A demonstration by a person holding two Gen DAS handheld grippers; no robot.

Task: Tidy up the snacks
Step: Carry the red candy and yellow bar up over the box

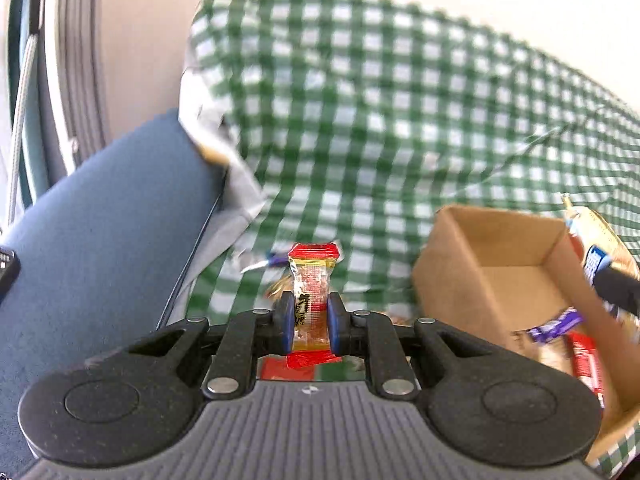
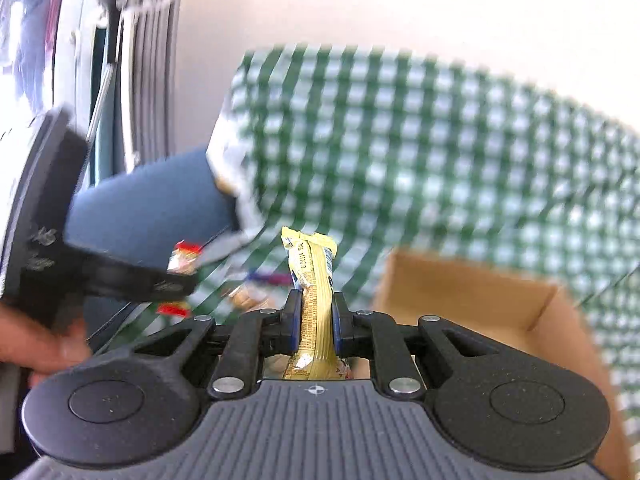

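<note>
While the left gripper (image 1: 309,322) pinches a red-ended snack (image 1: 312,300) upright over the checked cloth (image 1: 360,100), the right gripper (image 2: 316,322) pinches a yellow bar (image 2: 314,292). Beside both lies a box (image 1: 516,276) holding 2 wrappers.
</note>
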